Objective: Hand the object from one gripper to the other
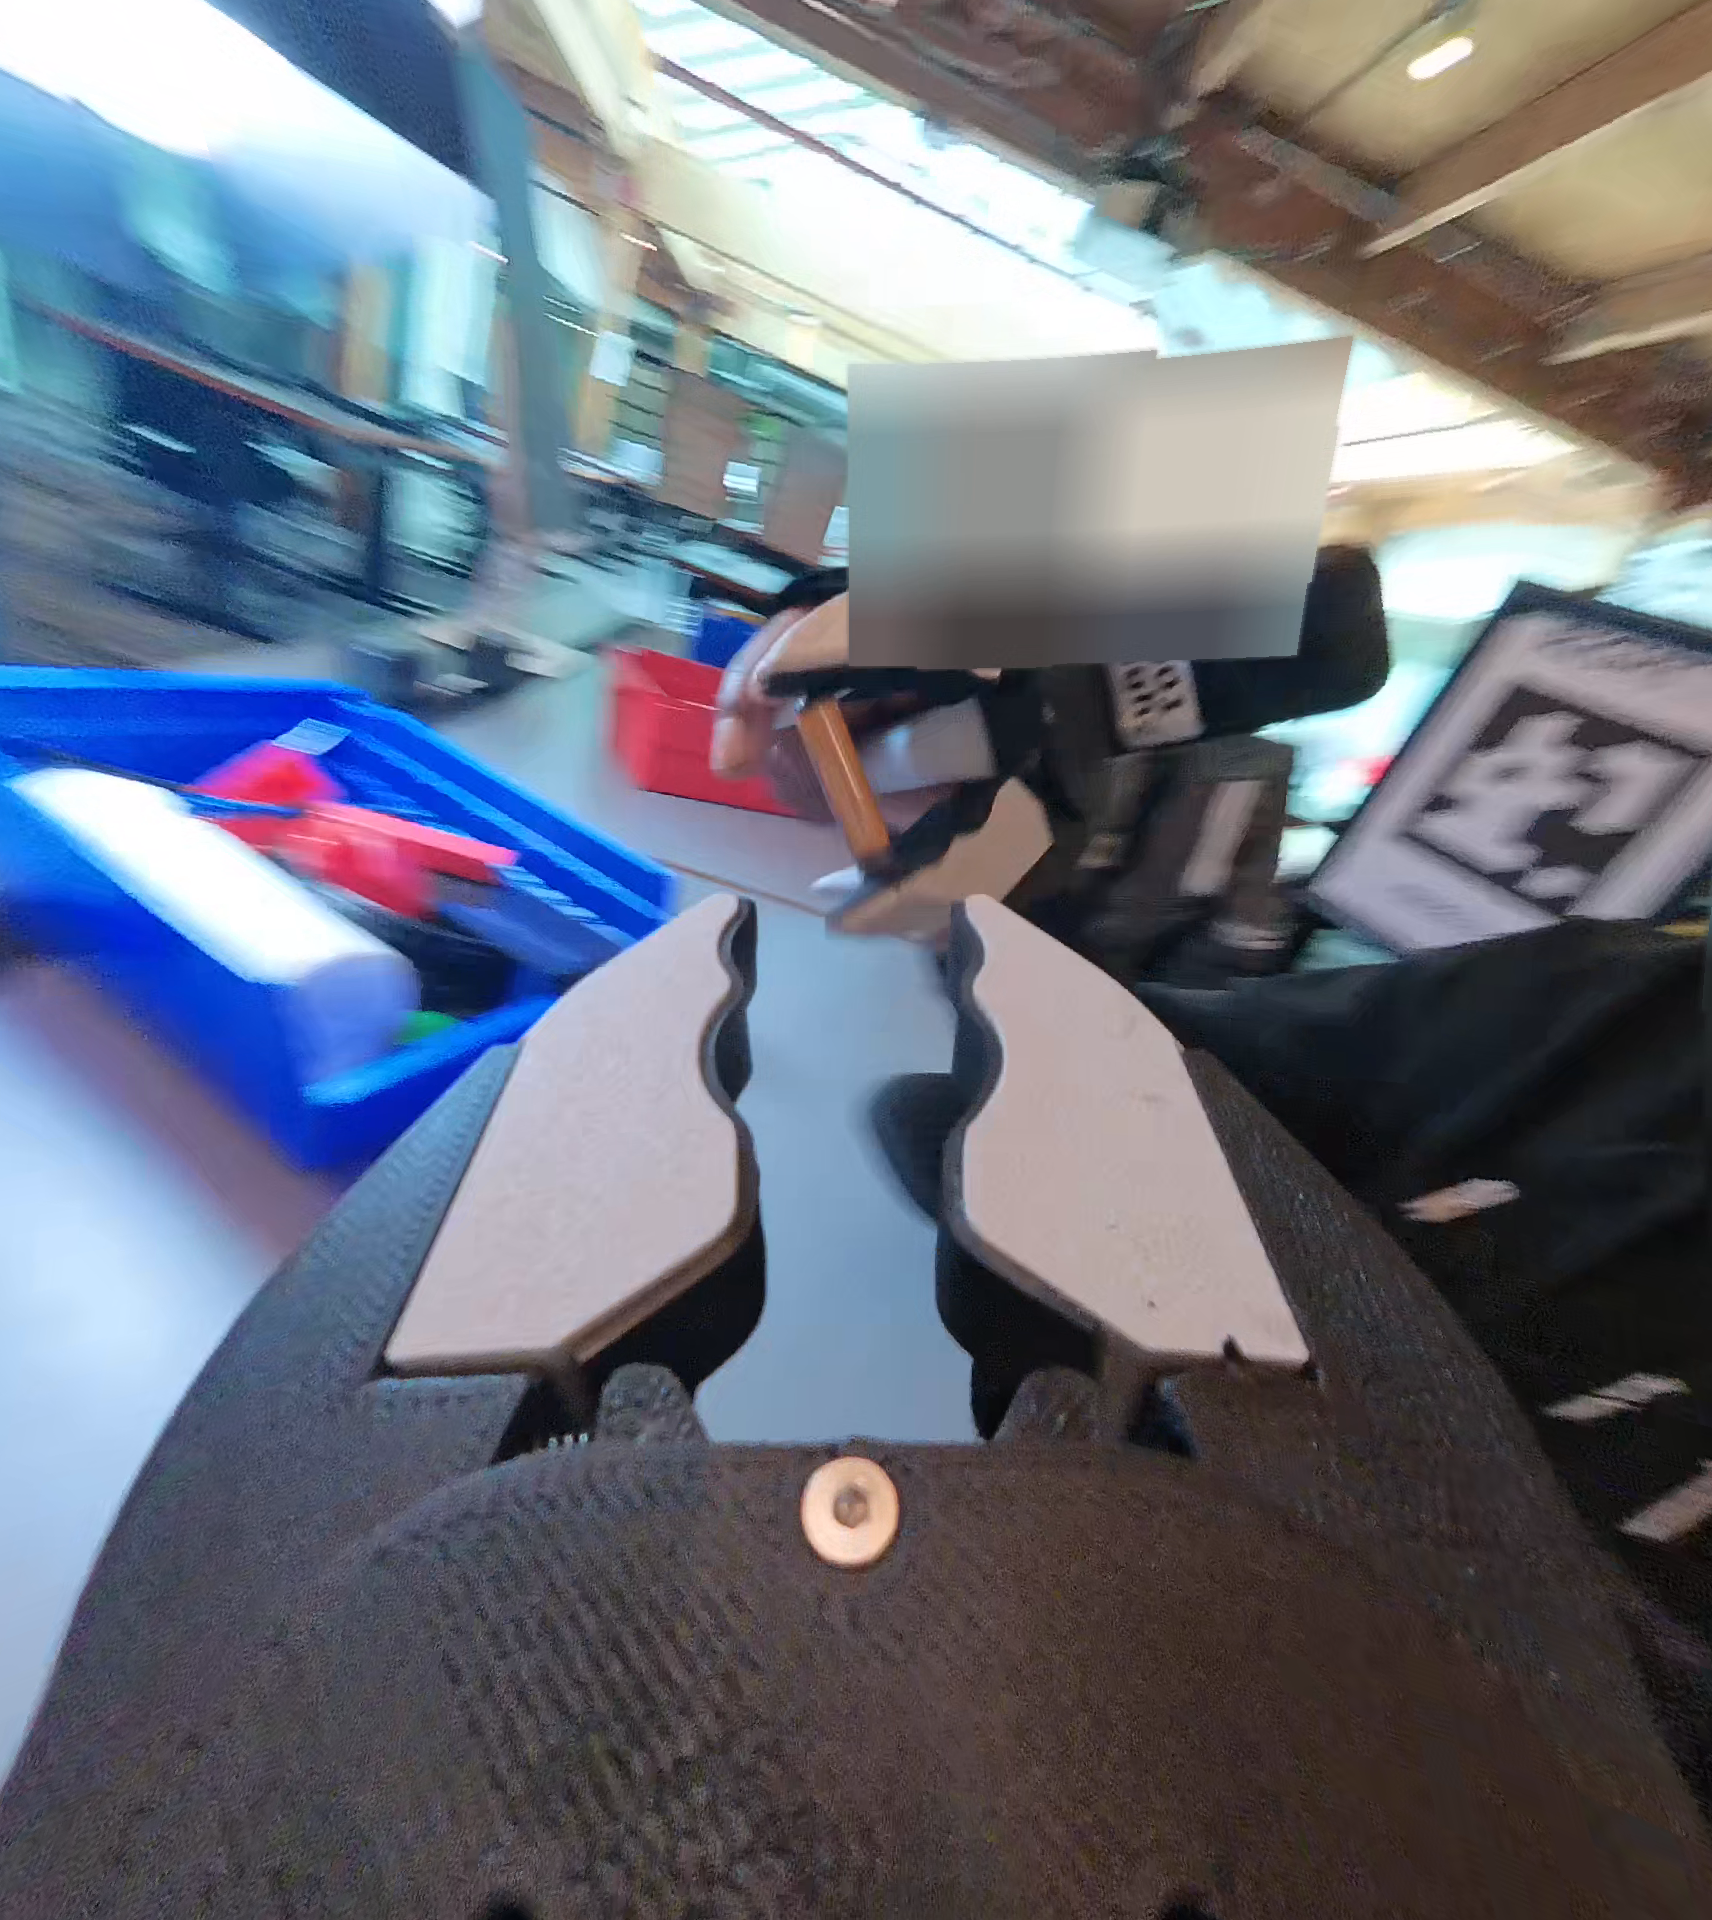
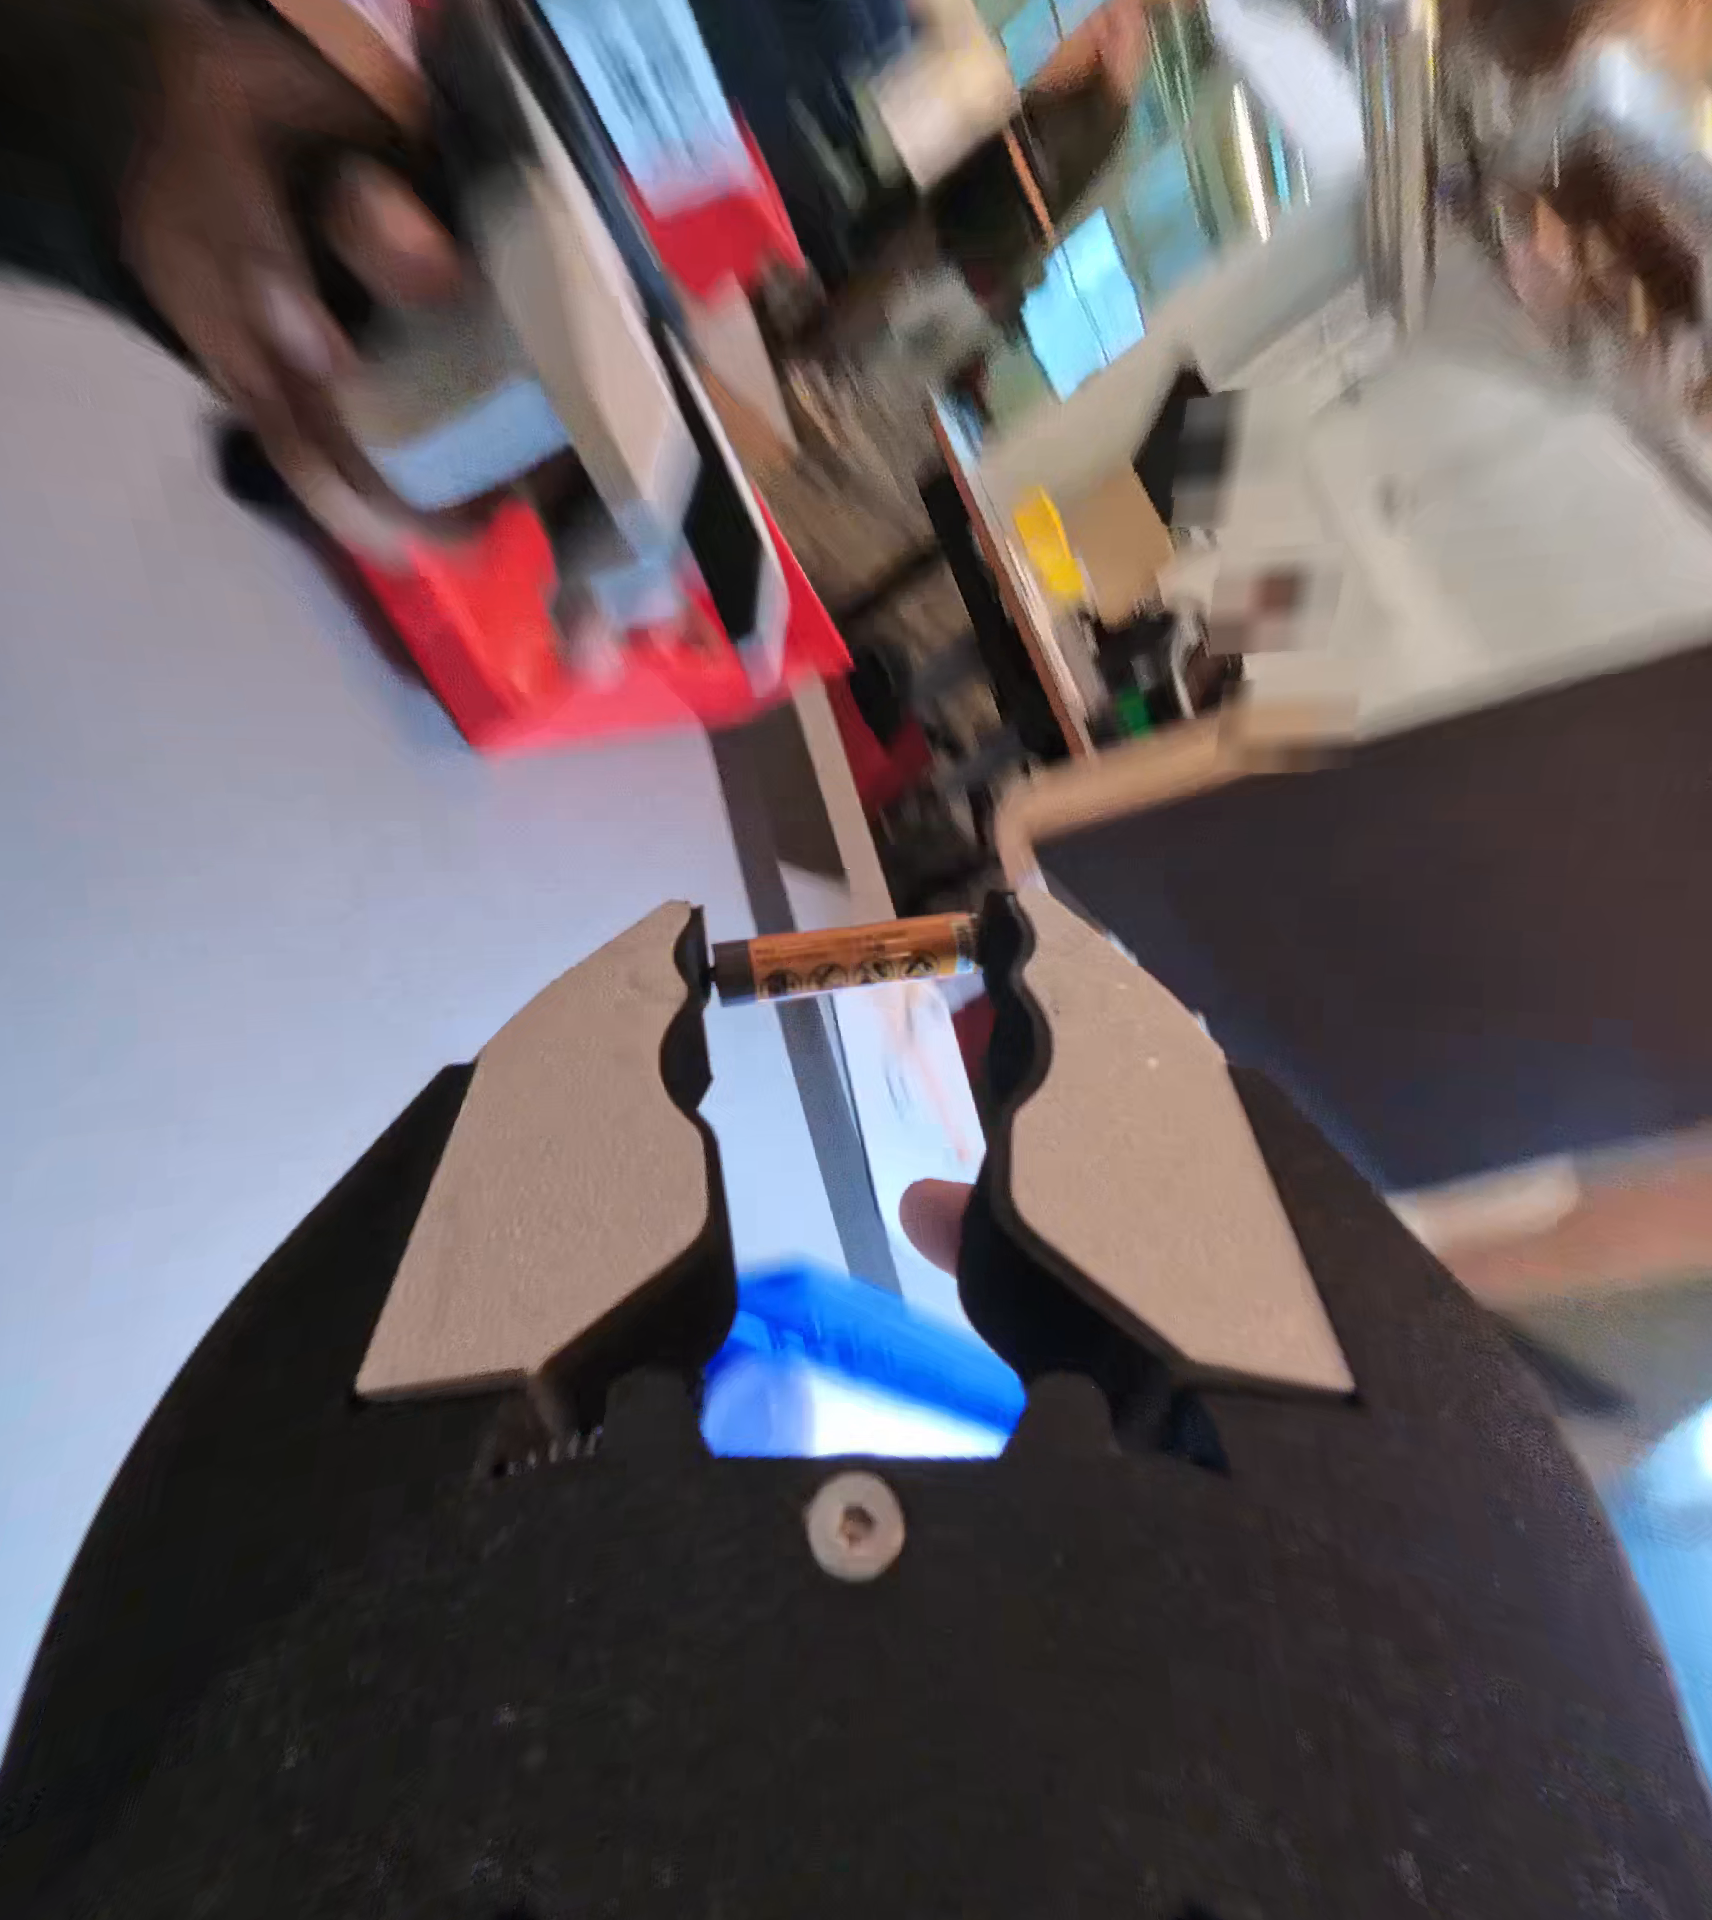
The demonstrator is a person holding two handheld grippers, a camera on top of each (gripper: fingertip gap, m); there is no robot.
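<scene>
A small copper and black battery (image 2: 847,956) is clamped end to end between the tips of my right gripper (image 2: 844,961), held crosswise above the table. In the left wrist view the same battery (image 1: 844,781) shows farther off, held in the right gripper (image 1: 857,800) in a person's hand. My left gripper (image 1: 854,920) is open and empty, its fingers parted, pointing toward the battery from a short distance below it. In the right wrist view the left gripper (image 2: 561,436) is a blurred shape at the upper left, held by a hand.
A blue bin (image 1: 540,831) with red, white and other items stands left on the pale table (image 1: 52,1247). A red bin (image 1: 670,727) sits farther back. A black-and-white marker board (image 1: 1558,790) leans at the right. Dark fabric (image 1: 1454,1091) lies right. My hands' fingertips stand some 6 cm from each other.
</scene>
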